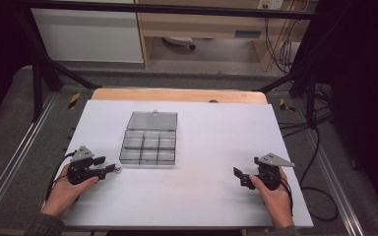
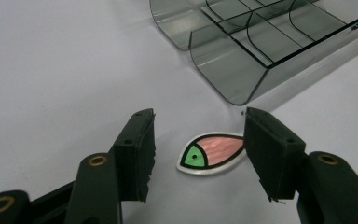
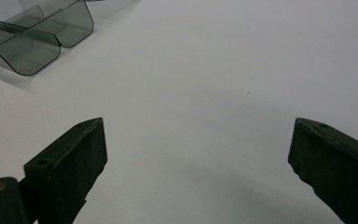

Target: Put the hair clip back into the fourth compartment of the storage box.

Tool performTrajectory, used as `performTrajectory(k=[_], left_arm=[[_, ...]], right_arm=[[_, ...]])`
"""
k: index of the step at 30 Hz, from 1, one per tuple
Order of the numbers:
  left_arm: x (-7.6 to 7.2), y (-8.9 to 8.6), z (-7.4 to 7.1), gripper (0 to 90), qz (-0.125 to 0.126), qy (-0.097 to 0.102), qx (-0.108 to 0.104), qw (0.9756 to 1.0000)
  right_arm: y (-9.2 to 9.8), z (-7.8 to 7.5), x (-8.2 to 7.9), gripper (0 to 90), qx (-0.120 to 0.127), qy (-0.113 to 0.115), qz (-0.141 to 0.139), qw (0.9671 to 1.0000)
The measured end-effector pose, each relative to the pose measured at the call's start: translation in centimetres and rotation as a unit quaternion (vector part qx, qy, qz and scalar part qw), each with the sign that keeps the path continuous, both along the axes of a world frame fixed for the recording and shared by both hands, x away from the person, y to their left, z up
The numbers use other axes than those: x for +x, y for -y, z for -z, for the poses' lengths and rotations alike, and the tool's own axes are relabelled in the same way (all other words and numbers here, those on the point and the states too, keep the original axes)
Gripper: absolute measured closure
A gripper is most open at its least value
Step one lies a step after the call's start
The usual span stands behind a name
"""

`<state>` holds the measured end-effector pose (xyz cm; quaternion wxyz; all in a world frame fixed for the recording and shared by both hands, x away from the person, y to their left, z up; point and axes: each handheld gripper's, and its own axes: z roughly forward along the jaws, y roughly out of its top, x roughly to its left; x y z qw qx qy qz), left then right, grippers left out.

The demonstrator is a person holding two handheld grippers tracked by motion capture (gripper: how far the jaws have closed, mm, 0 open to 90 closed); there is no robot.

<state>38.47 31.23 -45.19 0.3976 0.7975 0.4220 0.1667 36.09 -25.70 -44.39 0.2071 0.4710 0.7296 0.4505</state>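
A small flat teardrop-shaped piece [image 2: 209, 153], pink with a green end and a white rim, lies on the white table between the jaws of my left gripper [image 2: 198, 130]. The right jaw stands at its pointed tip and the left jaw is clear of it, so the jaws are open around it. In the high view my left gripper [image 1: 109, 169] sits just left of a smoky clear compartment box [image 1: 148, 146] with its lid [image 1: 153, 120] folded back. My right gripper [image 1: 239, 176] rests open over bare table at the lower right, nothing between its jaws [image 3: 198, 128].
The box's rounded front corner [image 2: 233, 70] lies close beyond the left jaws, and the box [image 3: 28, 46] shows far left in the right gripper view. The white sheet [image 1: 202, 196] covers a wooden table [image 1: 177, 94]. Black frame rails and cables run along both sides.
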Motion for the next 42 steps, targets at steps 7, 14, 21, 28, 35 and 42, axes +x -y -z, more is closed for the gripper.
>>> performTrajectory(k=[7,14,21,28,35,42], left_arm=[[-0.1,0.1,0.2,44.8,0.005,0.001,-0.003,1.0],[-0.3,-0.1,0.3,50.8,0.017,-0.009,-0.014,0.9997],[-0.7,0.2,0.4,56.0,0.031,-0.014,0.003,0.9994],[-1.2,0.2,0.3,61.6,0.043,-0.021,0.003,0.9988],[-1.9,0.5,0.1,63.4,0.055,-0.033,0.001,0.9979],[-1.5,0.9,0.1,65.7,0.061,-0.033,-0.002,0.9976]], right_arm=[[-0.1,0.1,0.0,4.8,0.003,-0.006,-0.002,1.0],[0.0,0.2,0.1,4.8,0.007,-0.011,-0.002,0.9999],[-0.1,0.2,0.1,4.9,0.007,-0.013,-0.002,0.9999],[-0.1,0.2,0.1,4.8,0.005,-0.013,-0.002,0.9999],[-0.1,0.2,0.1,4.8,0.004,-0.013,-0.003,0.9999],[-0.2,0.2,0.1,4.8,0.003,-0.013,-0.004,0.9999]])
